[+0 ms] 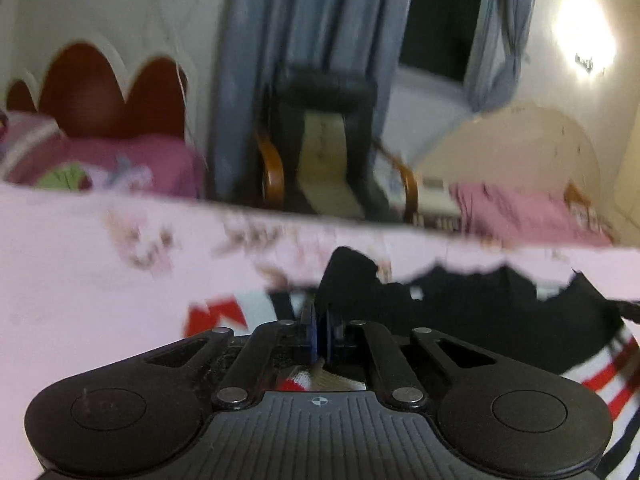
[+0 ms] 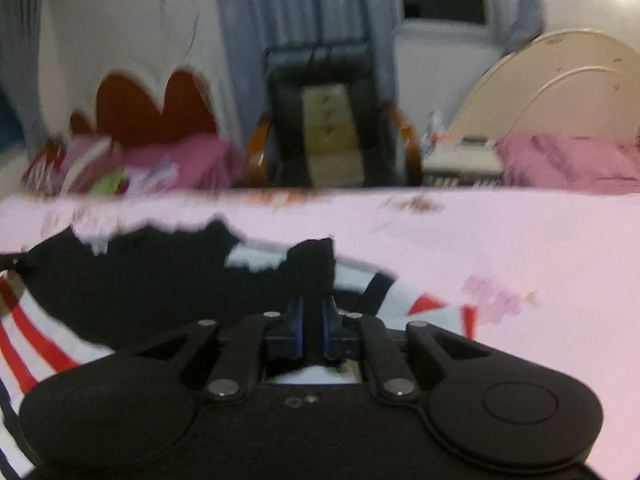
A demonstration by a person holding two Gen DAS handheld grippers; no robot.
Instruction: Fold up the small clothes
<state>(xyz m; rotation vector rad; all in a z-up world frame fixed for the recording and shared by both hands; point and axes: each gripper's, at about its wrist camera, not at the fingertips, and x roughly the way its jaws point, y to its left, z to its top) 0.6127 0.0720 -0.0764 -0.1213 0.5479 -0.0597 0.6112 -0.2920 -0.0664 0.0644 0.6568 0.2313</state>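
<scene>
Left view: jaws of left gripper (image 1: 320, 320) pinching black fabric edge of striped garment (image 1: 472, 308), soft knit with red, white, navy bands, lying rumpled on pink floral bedsheet (image 1: 80, 264).

Right view: jaws of right gripper (image 2: 313, 322) pinching same garment's black edge (image 2: 314, 264); black padded armchair (image 2: 320, 120) beyond.

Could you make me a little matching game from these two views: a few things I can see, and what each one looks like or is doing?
Things:
1. left gripper
2. garment
3. armchair
4. bed cover

Descriptions:
A. pale pink with a faint flower print
B. black, with wooden armrests, standing by the curtain
C. shut on a black fold of cloth
D. black top part, with red, white and dark stripes

Pairs: 1-C, 2-D, 3-B, 4-A
</scene>
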